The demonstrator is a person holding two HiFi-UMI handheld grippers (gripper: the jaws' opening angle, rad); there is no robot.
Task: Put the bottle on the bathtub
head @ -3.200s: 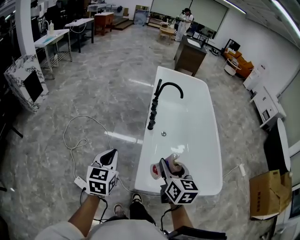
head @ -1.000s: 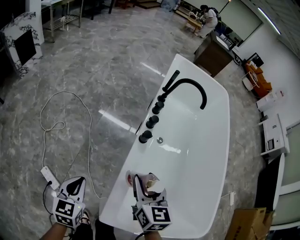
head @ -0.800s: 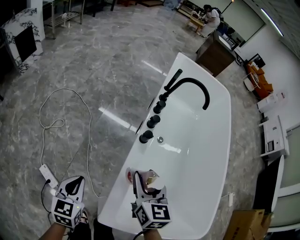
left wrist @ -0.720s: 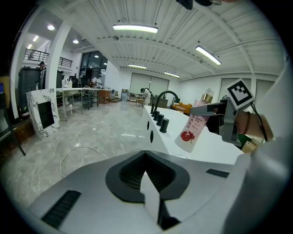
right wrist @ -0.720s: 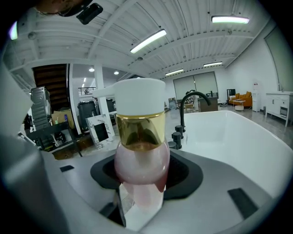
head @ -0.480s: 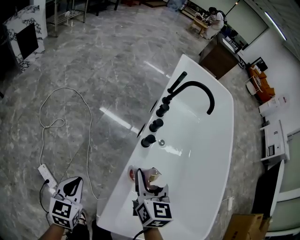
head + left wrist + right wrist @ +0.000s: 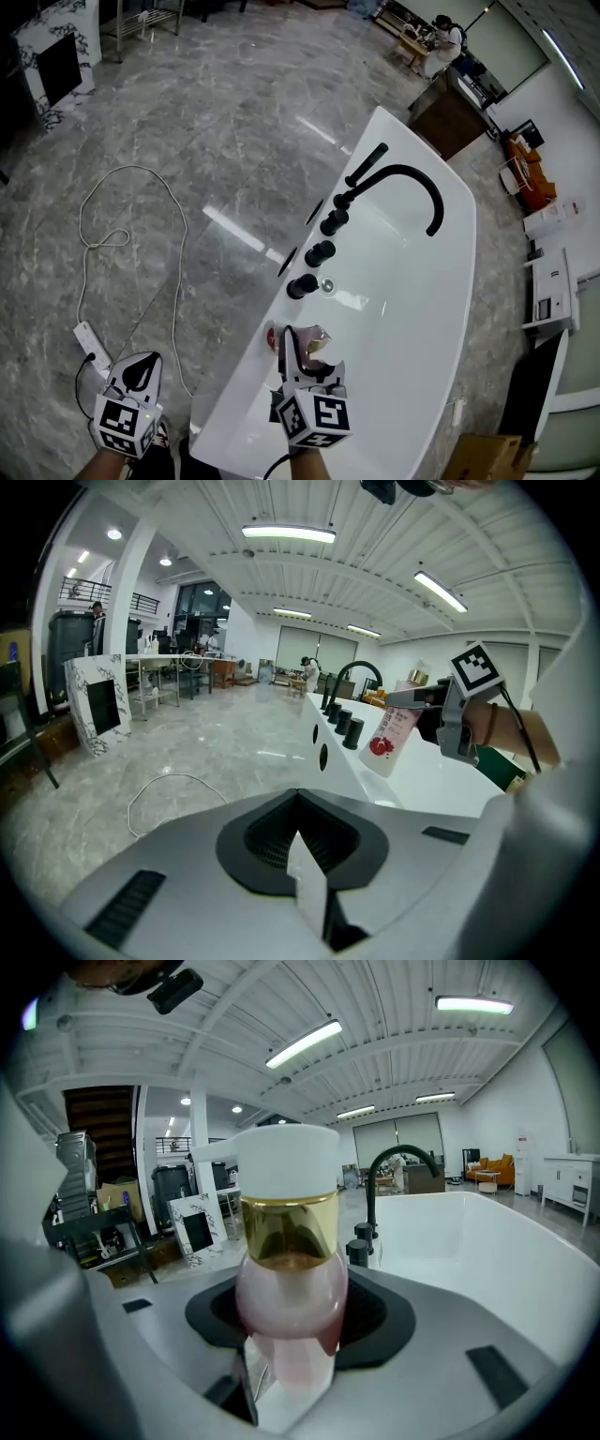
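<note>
**Bottle in the right gripper over the tub's near left rim**

The right gripper (image 7: 298, 352) pinches a pink translucent plastic bottle with a gold band and a white cap (image 7: 312, 336) by its body. In the right gripper view the bottle (image 7: 286, 1269) stands cap-up between the jaws. From the left gripper view it (image 7: 389, 742) leans, its base low over the rim; whether it touches cannot be told.

The white freestanding bathtub (image 7: 242, 398) has a broad flat rim along its left side. The stretch from the near end up to the bottle is bare. Just beyond the bottle stands the nearest of a row of round black tap knobs (image 7: 302, 286), with a small chrome fitting (image 7: 326, 285) beside it. Farther along the same rim rises a black arched spout (image 7: 412, 178) that reaches over the basin. The basin to the right of the bottle is open.

The left gripper (image 7: 141, 364) hangs well to the left of the tub over the grey marble floor (image 7: 187, 122), its jaws pressed together on nothing (image 7: 298, 803). A white cable (image 7: 178, 262) loops across the floor beside it to a white power strip (image 7: 86, 336).
</note>
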